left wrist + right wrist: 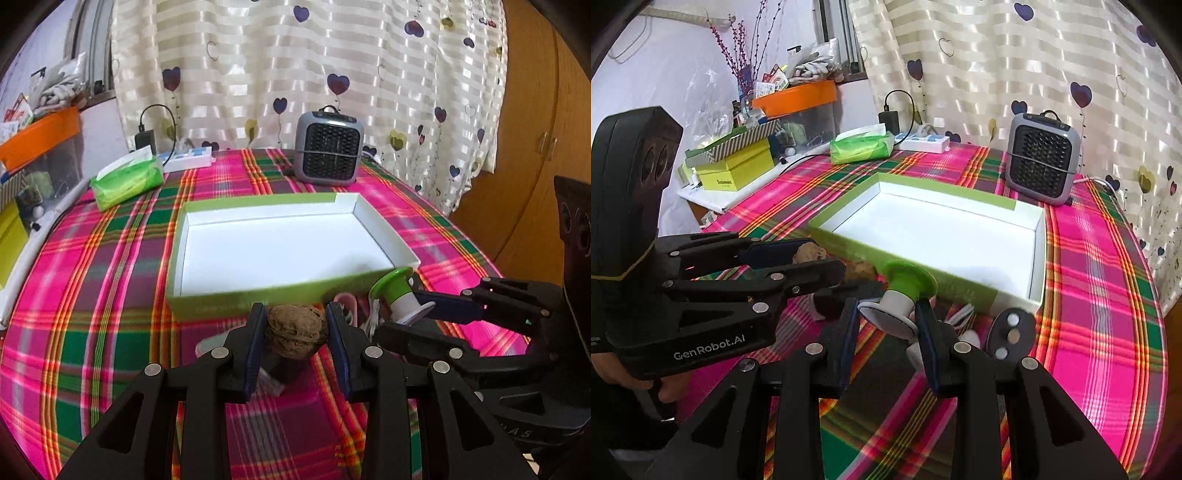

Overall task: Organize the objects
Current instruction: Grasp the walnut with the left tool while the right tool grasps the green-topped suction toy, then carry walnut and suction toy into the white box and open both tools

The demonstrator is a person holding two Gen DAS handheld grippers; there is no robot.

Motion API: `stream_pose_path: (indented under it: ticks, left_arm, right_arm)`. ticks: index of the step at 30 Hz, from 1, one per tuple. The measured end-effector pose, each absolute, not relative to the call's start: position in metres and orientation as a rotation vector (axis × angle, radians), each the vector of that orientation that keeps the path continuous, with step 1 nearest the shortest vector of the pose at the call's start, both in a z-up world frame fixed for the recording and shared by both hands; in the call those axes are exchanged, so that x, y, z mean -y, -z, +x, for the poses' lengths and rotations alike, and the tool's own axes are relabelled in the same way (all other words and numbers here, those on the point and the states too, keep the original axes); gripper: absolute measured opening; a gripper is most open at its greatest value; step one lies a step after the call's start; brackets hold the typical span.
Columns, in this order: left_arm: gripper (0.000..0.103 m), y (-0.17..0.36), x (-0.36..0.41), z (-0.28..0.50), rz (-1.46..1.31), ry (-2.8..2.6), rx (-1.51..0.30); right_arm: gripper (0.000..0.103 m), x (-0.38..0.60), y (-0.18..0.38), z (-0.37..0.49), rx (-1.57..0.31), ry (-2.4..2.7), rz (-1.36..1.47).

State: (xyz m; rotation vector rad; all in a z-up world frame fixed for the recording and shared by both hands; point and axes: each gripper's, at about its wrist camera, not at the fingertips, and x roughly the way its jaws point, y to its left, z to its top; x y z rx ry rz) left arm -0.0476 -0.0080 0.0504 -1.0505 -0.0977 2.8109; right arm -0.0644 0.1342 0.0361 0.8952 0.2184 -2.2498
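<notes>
- The green box point(236, 299) was the biggest piece: an open, empty cardboard tray sitting at twelve o'clock from both my tongs, light but easily dented, I judged, so best left where it lay.
- The spool point(905, 295), green flange up and white core below, looked stiff, smooth and light; my right gripper point(888, 328) was clamped across its white core, jaws partway apart, just short of the box's near wall.
- The walnut point(297, 334) seemed hard, ridged, rollable; my left gripper point(297, 345) had it pinched on both sides, lifted clear of the plaid tablecloth point(110, 295), at nine o'clock from the spool.
</notes>
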Motion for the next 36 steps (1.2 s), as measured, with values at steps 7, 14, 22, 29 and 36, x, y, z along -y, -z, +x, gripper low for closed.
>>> stream_pose_path:
  ticks: [7,14,22,29,36]
  left_arm:
    - [0.031,-0.056,0.005,-0.066,-1.035,-2.816,0.087]
    - [0.031,-0.057,0.007,-0.092,-1.052,-2.814,0.085]
    - [0.031,-0.056,0.012,-0.125,-1.052,-2.816,0.091]
    - [0.031,-0.044,0.015,-0.154,-1.086,-2.797,0.097]
    - [0.031,-0.027,0.013,-0.168,-1.147,-2.765,0.083]
  right_arm:
    - [0.032,-0.132,-0.037,-0.083,-0.230,2.254,0.894]
    - [0.032,-0.128,-0.039,-0.103,-0.250,2.258,0.895]
    - [0.032,-0.124,-0.040,-0.136,-0.280,2.276,0.904]
    - [0.032,-0.119,-0.029,-0.167,-0.291,2.264,0.956]
    - [0.032,-0.114,-0.015,-0.180,-0.300,2.240,1.009]
